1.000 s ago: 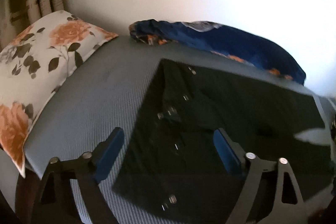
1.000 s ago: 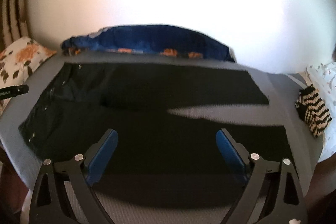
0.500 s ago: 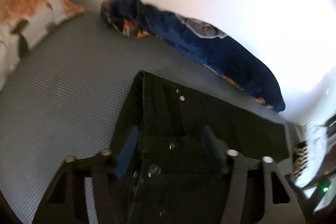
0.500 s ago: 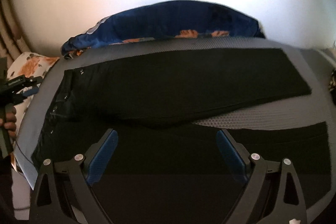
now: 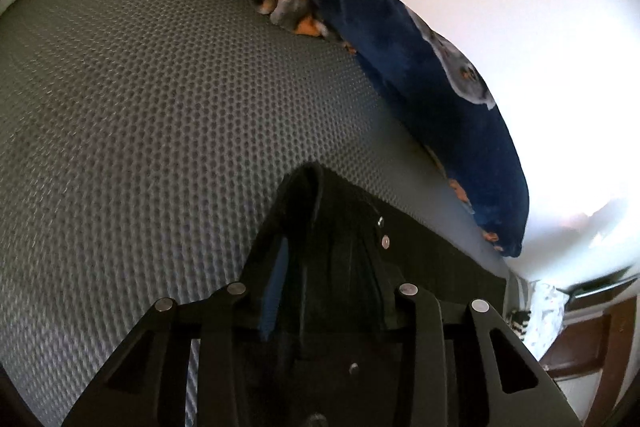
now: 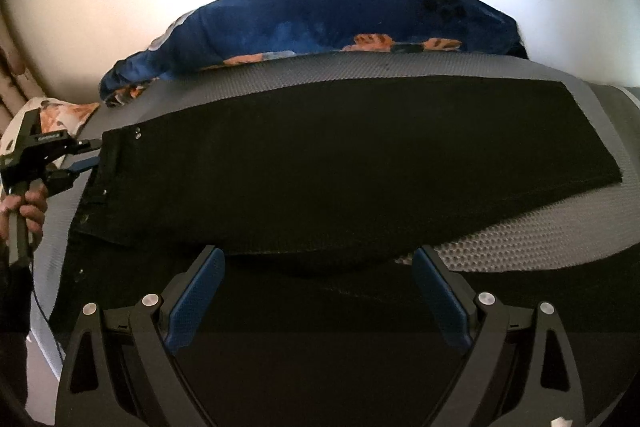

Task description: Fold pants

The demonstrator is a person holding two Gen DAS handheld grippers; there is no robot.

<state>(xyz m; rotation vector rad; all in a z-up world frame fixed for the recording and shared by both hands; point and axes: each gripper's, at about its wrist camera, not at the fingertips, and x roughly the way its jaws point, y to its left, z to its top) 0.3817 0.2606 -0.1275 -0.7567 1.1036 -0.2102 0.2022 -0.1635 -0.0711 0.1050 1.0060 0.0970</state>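
Left claw (image 5: 320,291) has closed on the waistband corner of the black pants (image 6: 320,163), cloth bunched between its blue pads (image 5: 274,287); seen from the right wrist camera, it sits at the waistband's far-left corner, pinching the edge. Right claw (image 6: 316,291) is spread wide with nothing between its pads, hovering over the near leg close to the crotch.

Black pants lie lengthwise across the grey mesh bed (image 5: 160,87), waistband toward the bed's left end beside the floral pillow (image 6: 56,111), hems toward the right end. The far leg lies flat near the rolled blue blanket (image 6: 320,15) along the bed's back edge; the near leg runs along the front edge, with a wedge of bare mesh between the two.

Judging by this, the step in hand is laying one leg onto the other. To do it well, the right claw should grip the near leg's outer seam, then both claws should lift together and carry the cloth level, keeping it taut, so seams and hems line up without creases.
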